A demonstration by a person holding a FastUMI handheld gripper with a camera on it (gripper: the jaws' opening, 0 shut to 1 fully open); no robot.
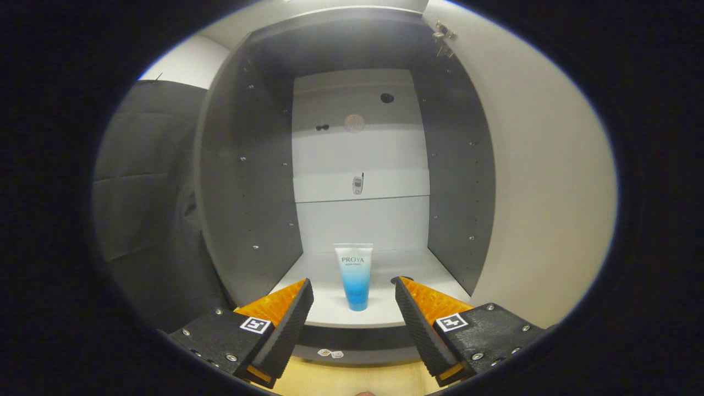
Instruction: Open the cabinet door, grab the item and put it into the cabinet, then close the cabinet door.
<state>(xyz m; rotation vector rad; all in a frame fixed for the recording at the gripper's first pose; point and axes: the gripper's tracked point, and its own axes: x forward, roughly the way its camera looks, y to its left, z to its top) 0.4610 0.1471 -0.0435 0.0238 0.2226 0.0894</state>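
Grey panels form the sides of the cabinet (pixel 247 181), whose door (pixel 539 192) stands swung wide at three o'clock. One tube (pixel 355 276) stands cap-down on the cabinet's pale bottom shelf (pixel 330 313), just ahead of the gripper (pixel 353 292) at twelve o'clock, with nothing between them. Its two fingers are spread apart, one on each side of the tube, touching nothing. One small sticker (pixel 358 185) and three dark holes mark the back wall. Two small tags (pixel 330 353) lie on the plinth below the shelf, at six o'clock.
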